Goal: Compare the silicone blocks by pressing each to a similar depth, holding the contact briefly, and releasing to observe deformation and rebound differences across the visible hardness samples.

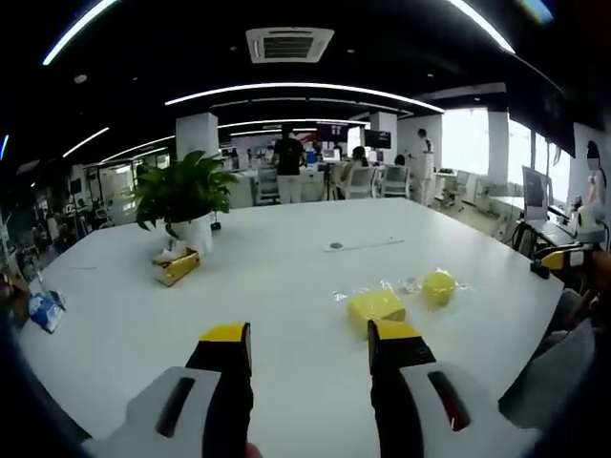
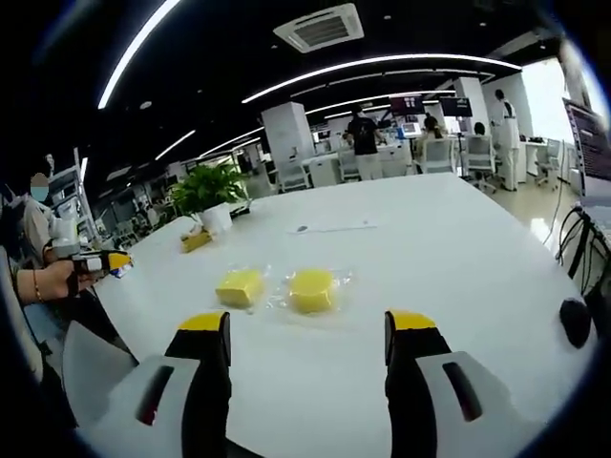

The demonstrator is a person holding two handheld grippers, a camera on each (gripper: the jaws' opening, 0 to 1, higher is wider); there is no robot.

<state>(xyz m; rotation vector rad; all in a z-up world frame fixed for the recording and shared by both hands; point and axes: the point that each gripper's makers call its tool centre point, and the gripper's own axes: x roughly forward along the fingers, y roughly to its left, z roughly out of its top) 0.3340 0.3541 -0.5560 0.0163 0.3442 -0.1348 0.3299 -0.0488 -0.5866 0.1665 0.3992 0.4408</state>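
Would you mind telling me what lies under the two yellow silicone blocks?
Each yellow block, the square one and the round one, rests on a crinkled clear plastic wrapper on the white table. Whatever sits directly beneath them is covered.

Left gripper view — low over the white table [image 1: 286, 286], facing along its length toward the potted plant [image 1: 181, 196] and office beyond; yellow silicone blocks [image 1: 375, 305] near, ahead-right. Right gripper view — similar height, blocks [image 2: 241, 286] ahead-left. Shared: table, plant [image 2: 210, 191], both blocks, ceiling vent [image 1: 289, 43].
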